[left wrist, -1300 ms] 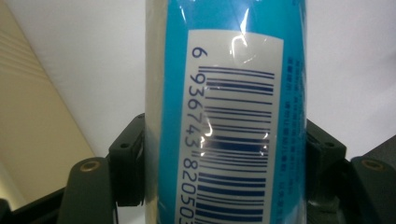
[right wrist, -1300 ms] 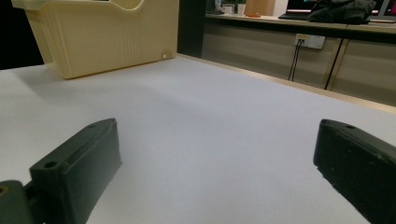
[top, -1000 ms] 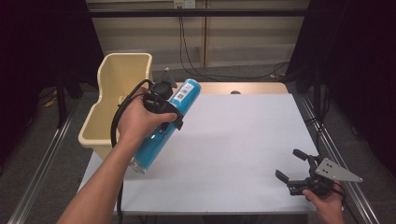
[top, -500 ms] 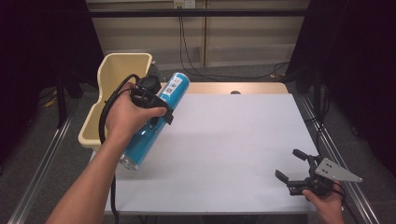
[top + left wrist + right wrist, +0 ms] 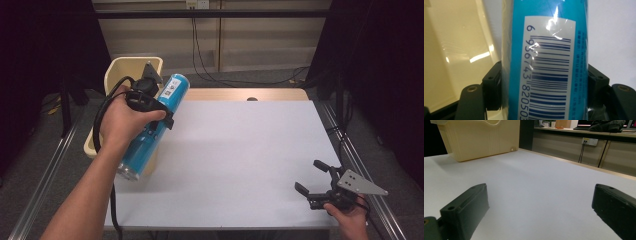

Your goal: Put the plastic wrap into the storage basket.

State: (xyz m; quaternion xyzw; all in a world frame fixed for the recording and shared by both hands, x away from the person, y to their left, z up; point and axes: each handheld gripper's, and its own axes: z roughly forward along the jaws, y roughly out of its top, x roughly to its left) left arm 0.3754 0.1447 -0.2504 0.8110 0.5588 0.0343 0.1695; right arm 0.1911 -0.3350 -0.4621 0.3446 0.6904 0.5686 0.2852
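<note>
A long blue can [image 5: 151, 131] with a white barcode label [image 5: 549, 70] is held tilted in the air by my left gripper [image 5: 150, 107], which is shut on its middle. The can hangs over the table's left edge, partly above the cream bin [image 5: 131, 70]. In the left gripper view both black jaws press the can's sides, and the bin's inner wall [image 5: 456, 50] lies just to the left. My right gripper [image 5: 312, 181] rests open near the table's front right corner with nothing between its fingers [image 5: 465, 210].
The white table top [image 5: 240, 150] spreads between the two grippers. The cream bin [image 5: 479, 137] stands at the table's far left edge. A metal rail [image 5: 355, 165] runs along the right side. Cables hang behind the table.
My left gripper has carried the blue can leftward and a little farther back, toward the cream bin. The right gripper has stayed put.
</note>
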